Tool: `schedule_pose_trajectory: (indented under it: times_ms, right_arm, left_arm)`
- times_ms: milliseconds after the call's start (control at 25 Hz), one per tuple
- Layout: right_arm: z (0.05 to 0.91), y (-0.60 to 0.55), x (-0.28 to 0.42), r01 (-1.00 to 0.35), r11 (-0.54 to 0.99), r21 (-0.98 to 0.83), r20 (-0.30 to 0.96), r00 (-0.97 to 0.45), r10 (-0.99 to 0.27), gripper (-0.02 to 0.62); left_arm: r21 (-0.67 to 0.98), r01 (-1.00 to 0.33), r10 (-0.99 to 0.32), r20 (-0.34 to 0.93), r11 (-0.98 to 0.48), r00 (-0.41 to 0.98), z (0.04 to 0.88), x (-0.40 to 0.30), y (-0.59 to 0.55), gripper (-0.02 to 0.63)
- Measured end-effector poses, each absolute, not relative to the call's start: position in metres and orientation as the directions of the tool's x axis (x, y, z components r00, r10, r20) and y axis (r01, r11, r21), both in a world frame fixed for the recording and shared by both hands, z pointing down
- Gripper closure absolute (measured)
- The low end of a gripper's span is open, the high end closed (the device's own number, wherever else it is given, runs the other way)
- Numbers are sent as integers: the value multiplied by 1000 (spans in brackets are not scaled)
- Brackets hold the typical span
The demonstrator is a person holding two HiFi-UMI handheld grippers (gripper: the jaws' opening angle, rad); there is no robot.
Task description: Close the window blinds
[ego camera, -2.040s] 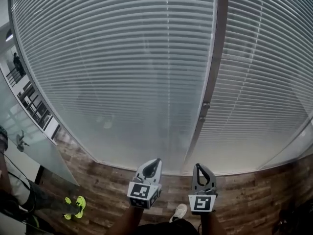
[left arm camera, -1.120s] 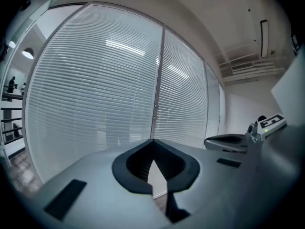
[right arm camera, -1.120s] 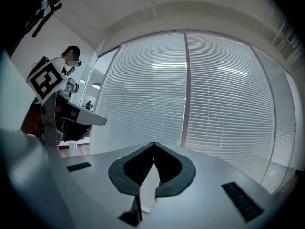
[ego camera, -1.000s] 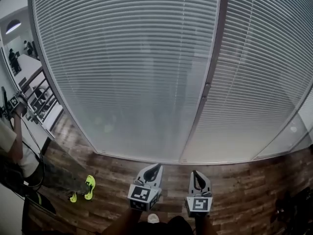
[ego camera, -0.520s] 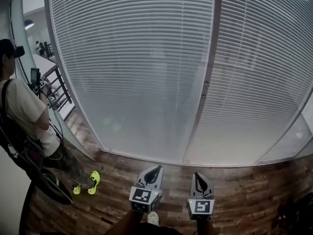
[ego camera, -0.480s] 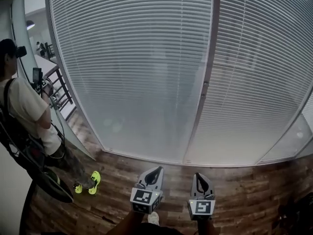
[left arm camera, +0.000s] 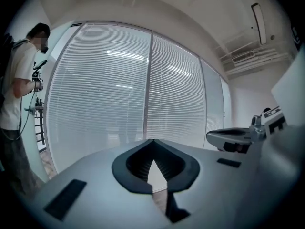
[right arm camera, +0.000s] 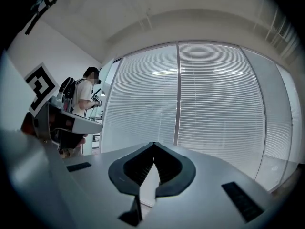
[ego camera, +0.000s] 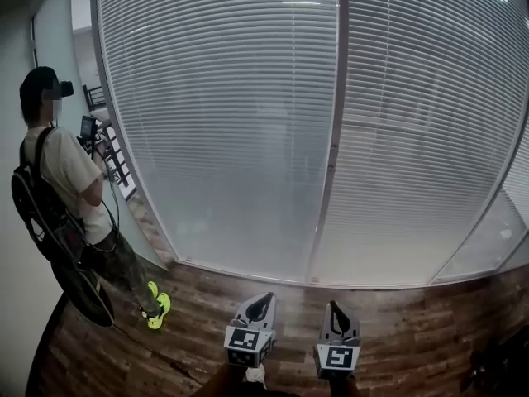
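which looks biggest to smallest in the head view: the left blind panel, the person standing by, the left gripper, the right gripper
1. left blind panel
2. person
3. left gripper and right gripper: about alike, so not ranked. Both are nearest the camera, which enlarges them.

Pale slatted blinds [ego camera: 215,122] are covering a tall glazed wall that is running across the room, and 1 grey upright post [ego camera: 329,164] is dividing it into broad panels. Reflected lamps are glowing faintly on the slats. A dark wood-plank floor [ego camera: 413,337] is stretching along the foot of the glass. A plain pale wall [ego camera: 16,321] is closing the left side, where a person [ego camera: 70,180] in bright yellow shoes [ego camera: 155,308] is standing beside a dark railing [ego camera: 116,160]. Overhead, a long light fixture [left arm camera: 258,17] is sitting in the white ceiling [left arm camera: 181,13].
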State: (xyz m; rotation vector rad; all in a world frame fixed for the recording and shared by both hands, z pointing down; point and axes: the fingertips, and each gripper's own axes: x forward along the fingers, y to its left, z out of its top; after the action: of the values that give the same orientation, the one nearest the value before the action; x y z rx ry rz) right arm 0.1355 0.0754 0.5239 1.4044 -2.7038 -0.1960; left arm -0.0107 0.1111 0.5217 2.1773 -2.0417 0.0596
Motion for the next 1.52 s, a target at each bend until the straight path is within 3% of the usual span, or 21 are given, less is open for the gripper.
schedule_pose_trajectory:
  times_ms: [240, 480, 1520]
  right_arm:
    - [538, 74, 144, -808, 570, 149, 45, -570, -820, 591]
    - [524, 121, 159, -817, 551, 171, -8, -560, -829, 591]
    - [518, 147, 139, -810, 558, 181, -59, -575, -816, 592]
  left_arm:
    - [95, -993, -987, 140, -62, 75, 533, -1, 112, 606]
    - [85, -995, -997, 56, -45, 49, 522, 9, 158, 606]
    - [60, -998, -996, 91, -12, 18, 514, -3, 184, 606]
